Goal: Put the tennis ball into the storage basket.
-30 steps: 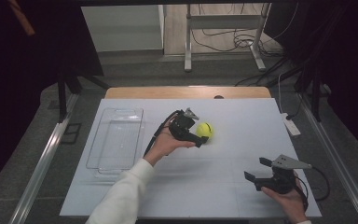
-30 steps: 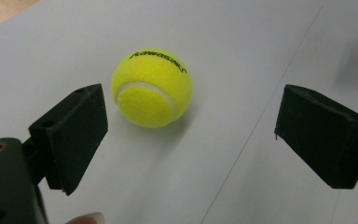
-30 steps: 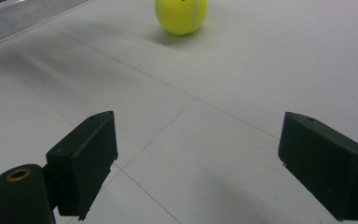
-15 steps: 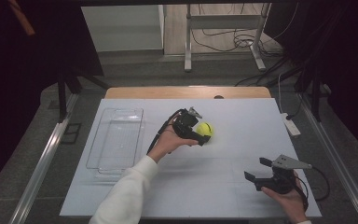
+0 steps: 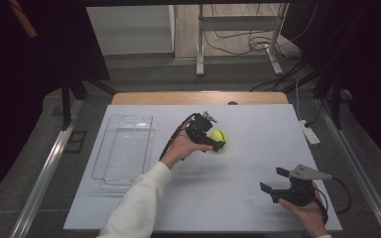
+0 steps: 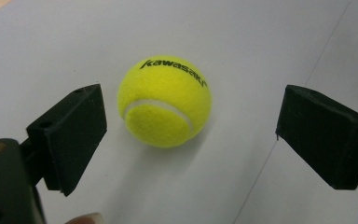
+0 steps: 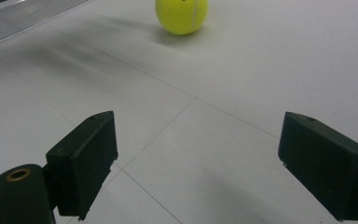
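A yellow tennis ball (image 5: 219, 136) printed "kawasaki" rests on the white table top (image 5: 228, 198) near its middle. My left gripper (image 5: 214, 140) is open and low over the ball. In the left gripper view the ball (image 6: 164, 101) lies on the table between the two black jaws of that gripper (image 6: 191, 121), closer to the left jaw and touching neither. My right gripper (image 5: 274, 180) is open near the front right of the table with nothing in it. From the right gripper view the ball (image 7: 182, 15) lies far ahead of the open gripper (image 7: 196, 135).
A clear plastic tray (image 5: 124, 148) lies on the left part of the table; its corner (image 7: 23, 14) appears in the right gripper view. A small white device (image 5: 309, 133) lies at the right edge. Dark floor and metal frame legs surround the table.
The left gripper has edged slightly forward around the ball. The ball and the right gripper have stayed where they were.
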